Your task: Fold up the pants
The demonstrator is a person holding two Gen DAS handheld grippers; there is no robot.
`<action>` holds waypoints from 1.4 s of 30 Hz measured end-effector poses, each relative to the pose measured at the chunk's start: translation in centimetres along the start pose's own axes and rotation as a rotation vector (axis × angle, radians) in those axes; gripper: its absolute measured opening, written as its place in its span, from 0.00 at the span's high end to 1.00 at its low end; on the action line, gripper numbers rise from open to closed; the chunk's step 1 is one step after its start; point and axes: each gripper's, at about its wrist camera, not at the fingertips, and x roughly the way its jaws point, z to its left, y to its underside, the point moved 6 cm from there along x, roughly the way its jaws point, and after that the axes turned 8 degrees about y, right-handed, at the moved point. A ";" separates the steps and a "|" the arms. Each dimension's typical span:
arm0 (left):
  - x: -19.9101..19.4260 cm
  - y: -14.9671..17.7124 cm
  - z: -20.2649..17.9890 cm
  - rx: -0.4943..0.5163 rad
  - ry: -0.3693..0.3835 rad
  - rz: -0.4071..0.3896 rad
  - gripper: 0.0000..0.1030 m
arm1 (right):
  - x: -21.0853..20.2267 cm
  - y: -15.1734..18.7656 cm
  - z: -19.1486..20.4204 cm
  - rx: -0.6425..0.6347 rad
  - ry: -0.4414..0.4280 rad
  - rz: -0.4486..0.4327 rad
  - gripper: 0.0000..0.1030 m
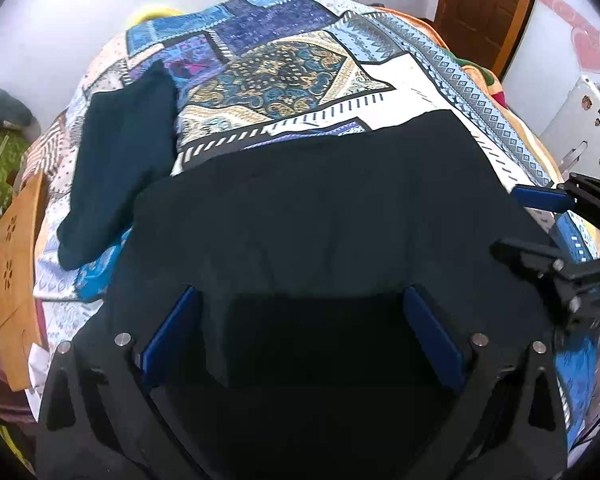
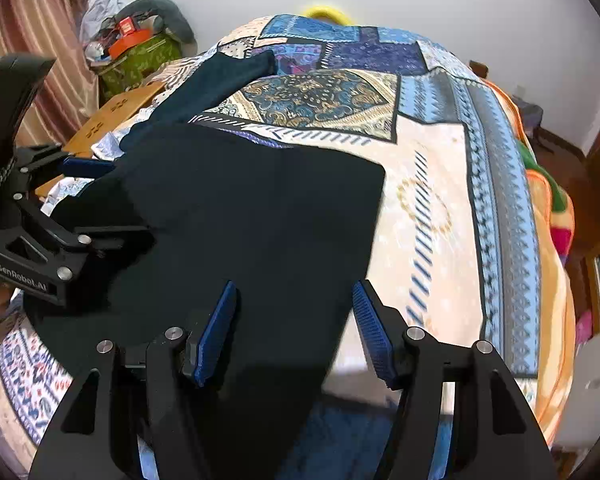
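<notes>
Black pants [image 1: 320, 208] lie flat on the patterned bedspread [image 1: 284, 76], partly folded, and show in the right wrist view [image 2: 252, 208] too. A dark teal folded garment [image 1: 120, 160] lies at the far left of the bed [image 2: 220, 76]. My left gripper [image 1: 300, 320] is open, its blue pads over the near part of the pants with a loose fold between them. My right gripper [image 2: 294, 320] is open above the pants' right edge. Each gripper shows in the other's view: the right one at the pants' right side [image 1: 540, 224], the left one at their left side [image 2: 100, 200].
A wooden board [image 1: 16, 280] stands at the bed's left edge. A green bag with clutter [image 2: 140, 60] sits by the curtain. A white cabinet [image 1: 580, 120] and a wooden door [image 1: 484, 8] are to the right. An orange blanket [image 2: 552, 200] hangs off the right side.
</notes>
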 end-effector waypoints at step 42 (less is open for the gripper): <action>-4.8 23.5 17.9 -0.902 0.344 -0.058 0.00 | -0.2 -2.4 16.4 -0.215 -0.163 0.002 0.44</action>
